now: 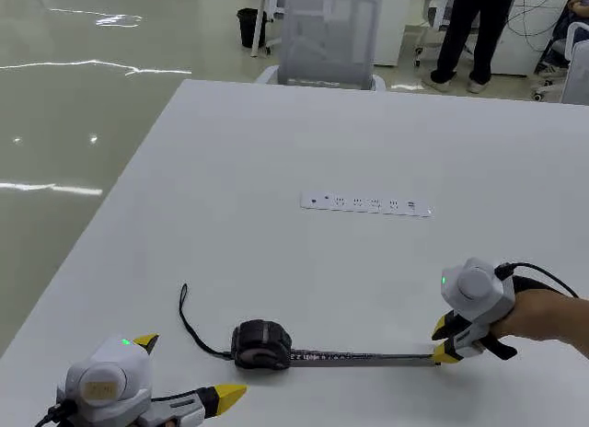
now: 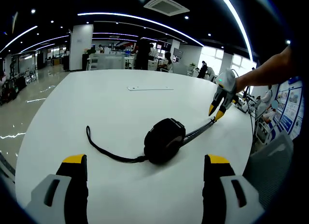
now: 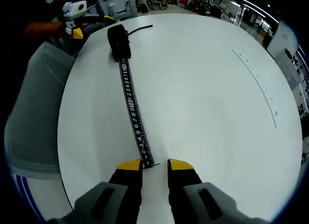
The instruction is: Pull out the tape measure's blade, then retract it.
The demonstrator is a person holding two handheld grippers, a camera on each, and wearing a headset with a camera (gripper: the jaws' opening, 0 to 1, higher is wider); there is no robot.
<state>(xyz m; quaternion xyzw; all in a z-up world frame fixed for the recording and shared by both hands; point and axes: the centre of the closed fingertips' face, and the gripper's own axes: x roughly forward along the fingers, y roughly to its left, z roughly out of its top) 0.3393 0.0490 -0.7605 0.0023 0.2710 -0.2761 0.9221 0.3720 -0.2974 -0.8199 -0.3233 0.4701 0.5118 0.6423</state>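
The black tape measure [image 1: 260, 344] lies near the table's front edge, its wrist strap [image 1: 191, 322] trailing left. Its blade [image 1: 363, 358] is drawn out flat along the table to the right. My right gripper [image 1: 445, 340] is at the blade's end. In the right gripper view the blade [image 3: 131, 105] runs from the case [image 3: 119, 40] down to my right gripper [image 3: 155, 164]; the hooked tip lies in the narrow gap, against the left finger [image 3: 130, 166]. My left gripper [image 1: 187, 367] stands open just left of the case, which sits ahead of its jaws [image 2: 165, 139].
A white power strip [image 1: 365, 203] lies mid-table. A grey mesh chair [image 1: 329, 36] stands at the table's far edge, with a person [image 1: 471, 31] standing beyond it. The white table [image 1: 276, 142] has its left edge close to my left gripper.
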